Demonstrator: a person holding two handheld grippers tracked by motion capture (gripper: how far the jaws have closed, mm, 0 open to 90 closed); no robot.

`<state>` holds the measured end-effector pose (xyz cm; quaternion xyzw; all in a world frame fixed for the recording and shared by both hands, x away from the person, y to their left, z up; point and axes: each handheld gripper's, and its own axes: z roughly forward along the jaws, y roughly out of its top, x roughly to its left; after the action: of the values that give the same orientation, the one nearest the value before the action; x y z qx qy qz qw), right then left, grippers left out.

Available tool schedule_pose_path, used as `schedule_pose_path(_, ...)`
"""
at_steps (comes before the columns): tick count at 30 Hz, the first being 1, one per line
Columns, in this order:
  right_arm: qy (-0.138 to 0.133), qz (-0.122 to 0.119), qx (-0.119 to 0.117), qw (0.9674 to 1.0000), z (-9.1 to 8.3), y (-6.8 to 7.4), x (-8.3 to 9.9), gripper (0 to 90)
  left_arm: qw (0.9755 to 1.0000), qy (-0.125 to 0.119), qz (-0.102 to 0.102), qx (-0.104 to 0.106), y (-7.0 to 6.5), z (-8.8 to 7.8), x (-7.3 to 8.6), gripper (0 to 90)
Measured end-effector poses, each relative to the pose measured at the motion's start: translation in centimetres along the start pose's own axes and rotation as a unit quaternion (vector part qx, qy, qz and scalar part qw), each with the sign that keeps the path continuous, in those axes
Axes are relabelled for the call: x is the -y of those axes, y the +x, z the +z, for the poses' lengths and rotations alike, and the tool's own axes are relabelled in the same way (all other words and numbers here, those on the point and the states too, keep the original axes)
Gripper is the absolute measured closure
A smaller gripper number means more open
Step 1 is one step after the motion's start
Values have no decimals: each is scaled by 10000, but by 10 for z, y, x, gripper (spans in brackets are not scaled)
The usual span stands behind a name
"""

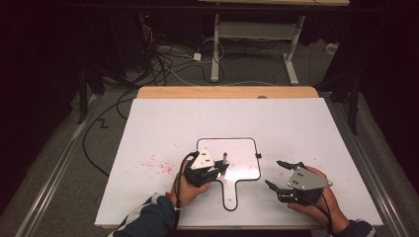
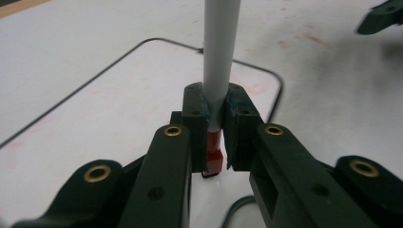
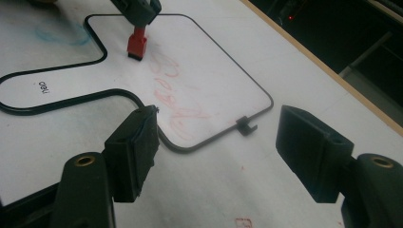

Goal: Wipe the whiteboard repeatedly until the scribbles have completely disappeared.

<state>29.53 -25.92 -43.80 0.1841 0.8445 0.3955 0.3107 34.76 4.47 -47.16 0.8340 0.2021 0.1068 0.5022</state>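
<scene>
A small white handled whiteboard with a thin black rim lies flat on the white table top. My left gripper is shut on a marker that stands upright over the board's left part. In the left gripper view the pale barrel rises from between the jaws and the marker's red end points down at the whiteboard. My right gripper rests to the right of the board, open, with nothing in it. The right gripper view looks between its wide-set jaws at faint red writing and the red end.
Red smudges mark the table top left of the board. A wooden edge runs along the table's far side. Beyond it are cables on the floor and another table's white legs.
</scene>
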Motion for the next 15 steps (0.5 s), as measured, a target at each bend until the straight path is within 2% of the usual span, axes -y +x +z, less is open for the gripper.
schedule_pose_path(2,-3,-22,-11,10000,1,0,0,311,10000,44,15,-14,-4,4,-2,791)
schedule_pose_path(4,6,-3,-12,10000,1,1,-1,312,9999,58,145,21,-10,11,-7,791)
schedule_pose_path(6,0,-23,-29,10000,1,1,-1,312,9997,86,245,2,-10,13,-9,790)
schedule_pose_path(7,-5,-20,-39,10000,1,0,0,312,9997,93,245,-18,-7,12,-9,791)
schedule_pose_path(8,5,-16,-35,10000,1,0,1,312,9995,123,220,-202,1,8,-7,790)
schedule_pose_path(9,5,-16,-35,10000,1,0,1,312,9995,123,220,-202,1,8,-7,790)
schedule_pose_path(11,1,-8,-34,10000,1,-1,2,312,9993,110,64,-343,14,3,-4,791)
schedule_pose_path(12,13,5,-18,10000,0,-1,2,312,9987,114,-34,-494,26,-4,0,790)
schedule_pose_path(13,6,0,-14,10000,0,-2,2,312,9987,114,-34,-494,26,-4,0,791)
schedule_pose_path(15,4,10,-10,10000,-1,-1,2,312,9979,139,-85,-625,35,-12,3,790)
